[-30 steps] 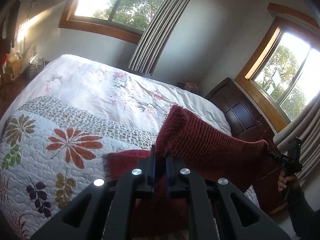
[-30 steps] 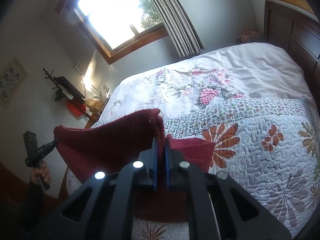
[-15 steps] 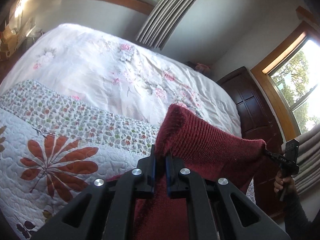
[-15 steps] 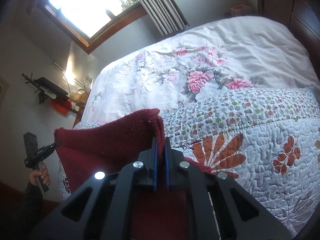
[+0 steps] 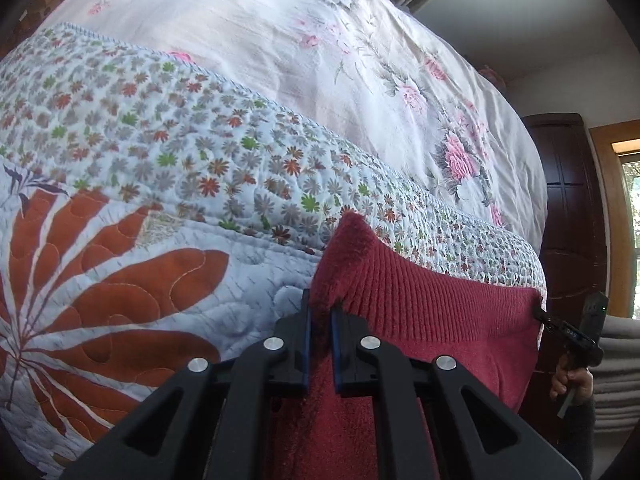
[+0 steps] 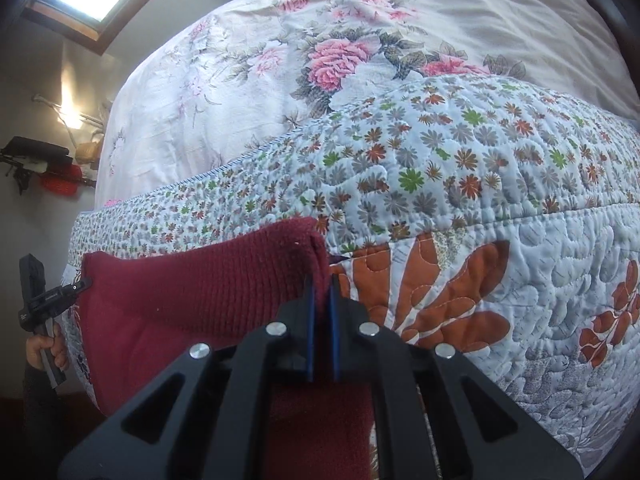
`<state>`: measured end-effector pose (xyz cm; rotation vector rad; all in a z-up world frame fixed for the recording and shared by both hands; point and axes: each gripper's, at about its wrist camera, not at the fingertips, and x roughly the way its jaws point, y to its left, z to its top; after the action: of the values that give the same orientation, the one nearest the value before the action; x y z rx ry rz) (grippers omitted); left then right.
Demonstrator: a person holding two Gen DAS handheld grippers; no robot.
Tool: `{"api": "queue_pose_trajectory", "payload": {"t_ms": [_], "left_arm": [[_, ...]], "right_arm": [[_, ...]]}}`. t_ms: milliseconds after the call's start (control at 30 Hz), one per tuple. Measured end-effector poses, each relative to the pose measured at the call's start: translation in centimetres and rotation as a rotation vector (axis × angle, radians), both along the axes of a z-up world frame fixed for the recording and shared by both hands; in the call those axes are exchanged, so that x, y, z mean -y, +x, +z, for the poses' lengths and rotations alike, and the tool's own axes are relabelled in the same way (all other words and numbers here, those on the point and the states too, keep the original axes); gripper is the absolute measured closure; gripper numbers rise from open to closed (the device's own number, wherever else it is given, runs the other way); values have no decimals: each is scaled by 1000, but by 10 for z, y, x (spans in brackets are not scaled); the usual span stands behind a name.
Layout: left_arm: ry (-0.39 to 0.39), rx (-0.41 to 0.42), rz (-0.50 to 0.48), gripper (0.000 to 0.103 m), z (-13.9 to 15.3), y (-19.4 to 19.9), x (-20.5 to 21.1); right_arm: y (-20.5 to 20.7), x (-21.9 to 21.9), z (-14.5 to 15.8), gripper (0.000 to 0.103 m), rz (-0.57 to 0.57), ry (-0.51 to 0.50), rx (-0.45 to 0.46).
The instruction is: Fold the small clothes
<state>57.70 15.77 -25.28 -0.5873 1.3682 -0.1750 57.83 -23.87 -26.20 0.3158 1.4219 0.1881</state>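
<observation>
I've got the dark red ribbed knit garment (image 5: pixel 432 320) pinched at both top corners: left gripper (image 5: pixel 320 316) and right gripper (image 6: pixel 322 284), jaws nearly closed on the fabric. It's stretched taut just above the flower-patterned quilted bedspread (image 5: pixel 160 184), probably so it'll lay down flat for folding.

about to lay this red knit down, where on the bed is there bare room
Free: the quilt patch with big orange leaves, just ahead of both grippers, bordered behind by its small-flower band. Beyond that, the pink-rose sheet also lies bare. Crowded only where the red garment hangs stretched between the left gripper and right gripper.
</observation>
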Motion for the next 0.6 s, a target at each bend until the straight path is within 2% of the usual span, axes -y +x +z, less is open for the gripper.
{"api": "queue_pose_trajectory", "payload": {"t_ms": [133,167,200,267,300,400,467,533,600], "left_arm": [[13,-10,-6,95,-1,1,1],[11,-13,-2,95,-3,2,0],[1,-14,8,93,-5,3,1],[-19,0,34,90,-1,-2,-4],[-13,18,45,82,6,-8,-7],[58,127,40,66,37,-32,-12],[101,213,16,63,63,-59,-10],[102,295,-16,56,85,-89,-1],[71,371,-48,50,102,-119,12]], "right_arm": [[1,3,-11,95,-18,-7,-27],[1,5,-13,86,-25,-7,-30],[0,8,-16,73,-41,6,-37],[-8,20,-12,65,-88,49,-22],[-13,25,-6,63,-105,69,-4],[-47,44,16,62,-138,167,53],[-74,52,25,60,-139,169,74],[-104,59,23,51,-142,169,68],[-131,63,17,48,-153,227,56]]}}
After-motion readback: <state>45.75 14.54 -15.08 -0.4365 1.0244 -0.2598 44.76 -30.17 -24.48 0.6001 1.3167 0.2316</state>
